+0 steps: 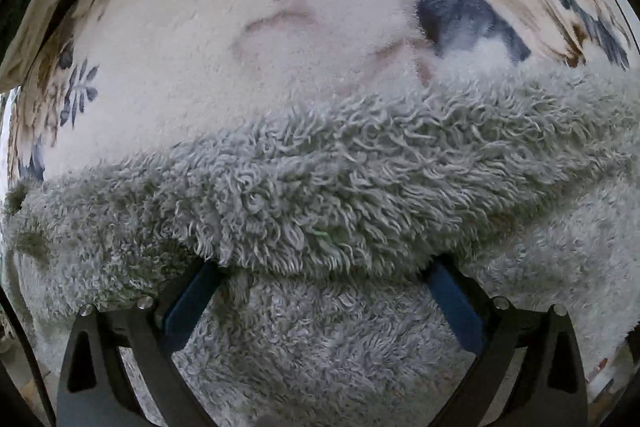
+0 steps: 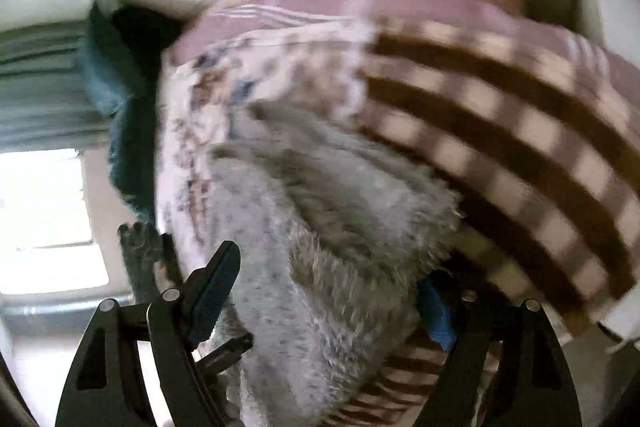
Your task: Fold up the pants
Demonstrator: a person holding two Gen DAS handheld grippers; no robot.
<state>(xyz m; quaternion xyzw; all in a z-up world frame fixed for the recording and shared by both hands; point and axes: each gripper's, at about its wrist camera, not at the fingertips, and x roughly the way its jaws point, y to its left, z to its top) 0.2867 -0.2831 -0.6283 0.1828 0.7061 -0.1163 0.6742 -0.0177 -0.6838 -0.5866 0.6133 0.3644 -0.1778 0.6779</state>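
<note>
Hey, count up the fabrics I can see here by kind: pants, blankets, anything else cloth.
Grey fleece pants: 1
Floral blanket: 1
Brown checked blanket: 1
Pink bedding: 1
Teal cloth: 1
Total: 5

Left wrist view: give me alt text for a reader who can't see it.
A thick fold of fluffy grey pants fills the lower frame, lying across the wide-spread blue-padded fingers of the left hand-held gripper. Behind it lies a pale blanket with brown and blue leaf prints.
</note>
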